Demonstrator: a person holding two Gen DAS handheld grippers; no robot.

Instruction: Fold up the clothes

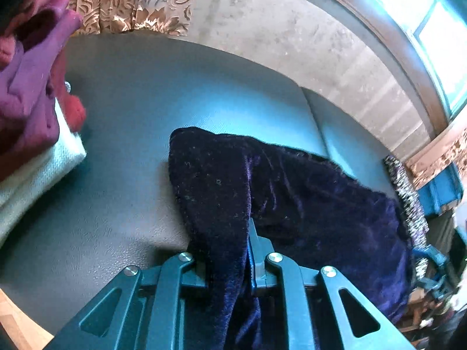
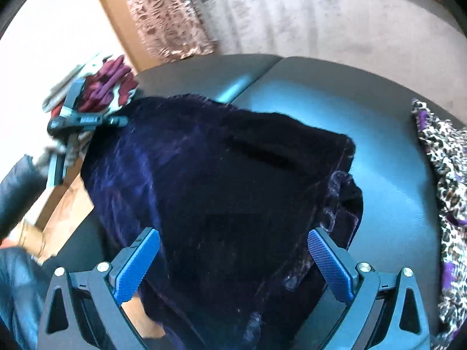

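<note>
A dark purple velvet garment (image 1: 292,192) lies on a grey-blue padded surface (image 1: 131,110). My left gripper (image 1: 230,250) is shut on a fold of its near edge; the cloth hides the left finger and drapes down between the jaws. In the right wrist view the same garment (image 2: 221,180) spreads across the middle, and my left gripper (image 2: 116,121) shows at its far left corner. My right gripper (image 2: 233,250) is open, its blue pads (image 2: 134,265) apart on either side of the garment's near part, just above it.
A pile of maroon and purple clothes (image 1: 32,87) sits on a white folded cloth (image 1: 38,172) at the left. A leopard-print garment (image 2: 446,192) lies at the right edge. A patterned curtain (image 1: 131,0) and a wall stand behind. A window (image 1: 432,23) is at the upper right.
</note>
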